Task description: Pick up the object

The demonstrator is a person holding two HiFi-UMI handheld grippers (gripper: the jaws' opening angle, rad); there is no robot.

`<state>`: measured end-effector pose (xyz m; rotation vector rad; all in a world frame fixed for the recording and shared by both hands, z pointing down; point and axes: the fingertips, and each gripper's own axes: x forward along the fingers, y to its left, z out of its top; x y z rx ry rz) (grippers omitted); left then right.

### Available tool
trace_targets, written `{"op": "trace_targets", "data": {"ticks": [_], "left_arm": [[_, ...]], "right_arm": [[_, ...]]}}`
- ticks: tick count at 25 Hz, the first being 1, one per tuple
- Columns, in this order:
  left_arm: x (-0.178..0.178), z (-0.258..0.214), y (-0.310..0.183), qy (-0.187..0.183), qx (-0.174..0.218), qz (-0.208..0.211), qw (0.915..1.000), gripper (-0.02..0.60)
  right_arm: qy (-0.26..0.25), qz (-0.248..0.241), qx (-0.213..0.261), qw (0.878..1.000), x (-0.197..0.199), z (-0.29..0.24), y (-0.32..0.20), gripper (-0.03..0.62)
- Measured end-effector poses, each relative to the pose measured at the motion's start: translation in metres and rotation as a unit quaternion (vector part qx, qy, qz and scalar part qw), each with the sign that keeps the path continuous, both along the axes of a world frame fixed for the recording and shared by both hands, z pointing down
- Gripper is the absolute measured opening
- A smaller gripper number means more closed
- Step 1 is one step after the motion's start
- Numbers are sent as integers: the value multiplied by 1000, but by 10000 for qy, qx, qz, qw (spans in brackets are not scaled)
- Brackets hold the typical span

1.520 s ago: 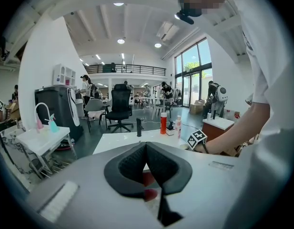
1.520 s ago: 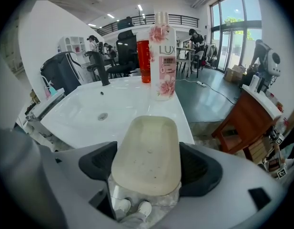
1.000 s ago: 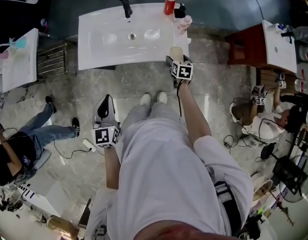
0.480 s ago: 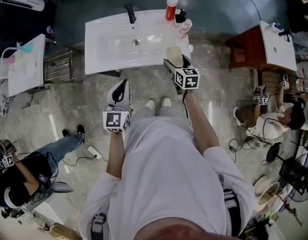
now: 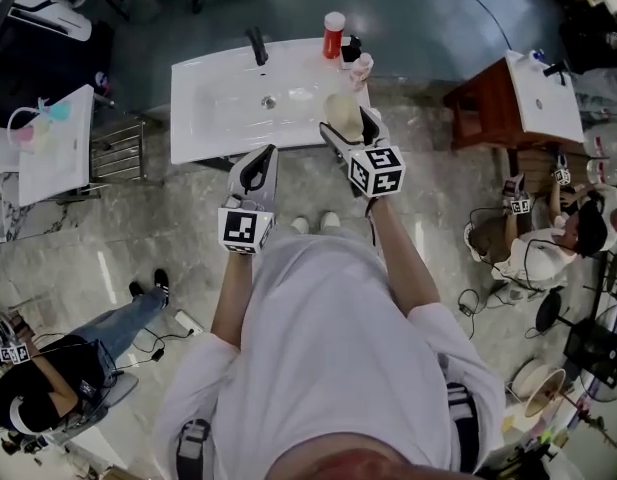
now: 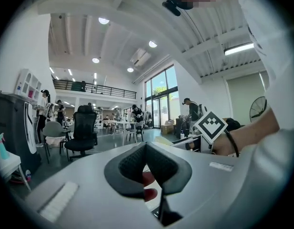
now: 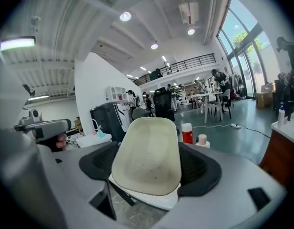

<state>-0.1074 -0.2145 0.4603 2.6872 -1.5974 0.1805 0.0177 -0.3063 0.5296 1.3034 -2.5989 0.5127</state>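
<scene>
Right gripper [image 5: 346, 124] risen, jaws pinching cream object [image 7: 147, 156], underside hidden; left gripper [image 5: 261, 160] jaws pressed together

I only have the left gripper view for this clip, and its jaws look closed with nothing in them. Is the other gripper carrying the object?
Observer: Yes. The right gripper has its jaws closed on a cream object with rounded corners, one pad on either side.
Operator: Where is that relative to the sink?
Observer: In the head view it overlaps the front right corner of the white sink.
Operator: And how close is my gripper to it?
Observer: In the head view the left gripper is at the sink's front edge, to the left of the right gripper and clear of the object.
</scene>
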Motion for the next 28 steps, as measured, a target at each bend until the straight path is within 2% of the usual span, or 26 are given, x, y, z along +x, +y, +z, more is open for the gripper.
{"op": "trace_targets", "data": {"ticks": [6,14,22,28], "left_arm": [[4,-27,-7,117,283,95,9995,-2],[4,-60,-19,189,603,142,9979,-2],[10,-89,-28,160,782,309,9963,-2],[27,-108,-28,162,829,478,9953,-2]], "right_arm": [[-129,-63,655,9977,0,-61,8,396],[-148,-106,1536,9880,4,-135,26,396],[-8,57,2436,9699,37,-197,46,396],[177,253,2670,9632,71,-208,48,394]]}}
